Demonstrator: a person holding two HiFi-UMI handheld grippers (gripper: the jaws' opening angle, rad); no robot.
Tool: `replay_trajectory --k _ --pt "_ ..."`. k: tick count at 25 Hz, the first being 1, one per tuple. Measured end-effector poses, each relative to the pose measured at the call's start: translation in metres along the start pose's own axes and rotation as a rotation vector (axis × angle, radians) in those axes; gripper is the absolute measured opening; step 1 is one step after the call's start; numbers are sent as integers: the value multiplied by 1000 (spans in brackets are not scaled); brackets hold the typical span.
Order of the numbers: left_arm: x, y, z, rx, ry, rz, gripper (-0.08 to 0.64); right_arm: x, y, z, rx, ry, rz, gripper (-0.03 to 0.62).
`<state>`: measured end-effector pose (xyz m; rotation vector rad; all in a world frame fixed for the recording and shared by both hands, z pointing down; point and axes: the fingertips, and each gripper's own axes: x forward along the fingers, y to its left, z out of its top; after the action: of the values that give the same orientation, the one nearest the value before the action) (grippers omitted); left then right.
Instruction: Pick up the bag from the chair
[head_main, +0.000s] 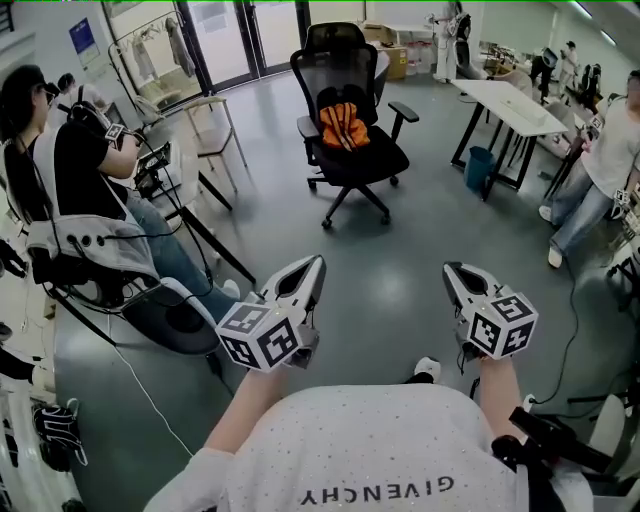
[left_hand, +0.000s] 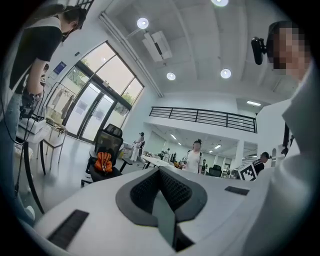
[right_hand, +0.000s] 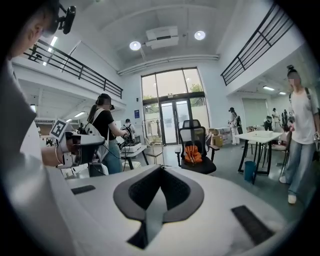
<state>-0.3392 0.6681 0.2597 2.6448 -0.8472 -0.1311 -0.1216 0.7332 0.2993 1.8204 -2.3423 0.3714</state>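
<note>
Right now both of my tools sit low and close to my body, because the work is across the room. My left gripper (head_main: 313, 264) has its jaws pressed together with nothing between them, and my right gripper (head_main: 451, 270) is the same, tips meeting on empty air. I judge the reach has not begun, so there is no reason yet to spread them.

The bag (head_main: 343, 126) is orange and sits on the seat of the black chair (head_main: 336, 66), propped against the mesh backrest between the two armrests. That propping keeps it upright and facing me, which should make a frontal grab easier than one from the side.

Between me and the chair lies an open stretch of grey floor (head_main: 385, 270), so a straight walk looks free. On my left, a seated person (head_main: 85, 165) with gear and dark cables narrows that side. On my right, a white surface (head_main: 512, 104) on dark legs stands well apart from the chair, with a blue bin (head_main: 479, 168) beneath it, and a standing person (head_main: 598, 165) is farther out.

The armrests are the edges I would watch: they flank the bag and limit how wide I can come in. The chair has wheels, so I expect a hard push could roll it away.
</note>
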Motion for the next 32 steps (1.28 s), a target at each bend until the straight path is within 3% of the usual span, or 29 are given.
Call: replay_trajectory --k 11,17,21,27,32 --pt "4 2 -7 -13 2 -34 6 4 -3 -14 37 11 -19 2" --pt "36 22 -23 -38 3 -12 6 27 -21 -22 162 14 47 5" --pt "65 40 -22 -56 -13 29 6 55 -33 -20 140 48 101 5" --pt "124 57 -9 -99 -26 -3 6 120 -77 0 158 59 180 5" --pt "194 73 9 -88 -40 14 6 172 -126 21 44 118 229 5"
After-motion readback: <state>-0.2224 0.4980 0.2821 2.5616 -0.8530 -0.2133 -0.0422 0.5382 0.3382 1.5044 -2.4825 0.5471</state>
